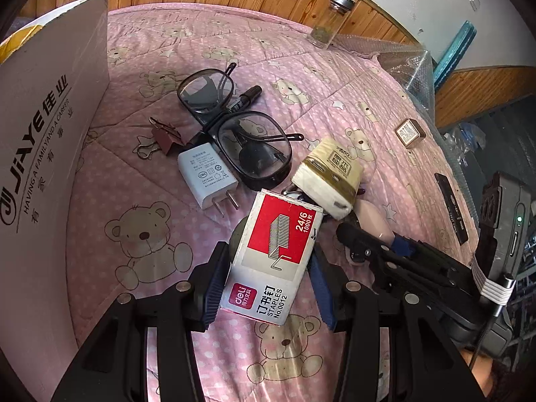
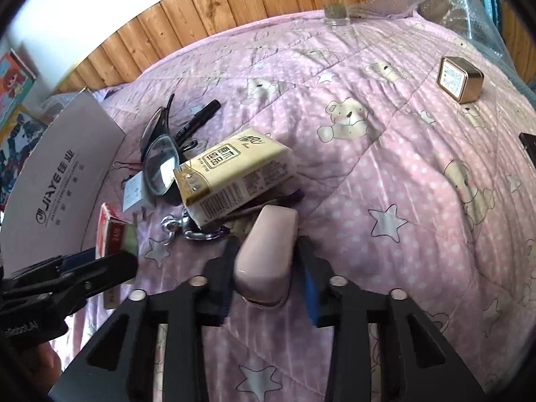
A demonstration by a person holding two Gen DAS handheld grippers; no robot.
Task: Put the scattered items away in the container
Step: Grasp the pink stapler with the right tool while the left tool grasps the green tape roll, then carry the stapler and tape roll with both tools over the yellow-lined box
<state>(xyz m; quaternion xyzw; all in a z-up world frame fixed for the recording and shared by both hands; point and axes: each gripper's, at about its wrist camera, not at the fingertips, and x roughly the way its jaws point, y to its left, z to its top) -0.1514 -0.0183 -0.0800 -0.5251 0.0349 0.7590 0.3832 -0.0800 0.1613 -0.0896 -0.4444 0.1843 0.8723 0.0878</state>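
Gripping staple box (image 1: 268, 261), left claw (image 1: 268, 288)

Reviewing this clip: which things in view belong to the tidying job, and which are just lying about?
Job:
staple box in left gripper
pink case in right gripper
tissue pack
glasses
marker
charger
binder clip
cardboard box

Lying about:
glass jar
bubble wrap
wood panelling
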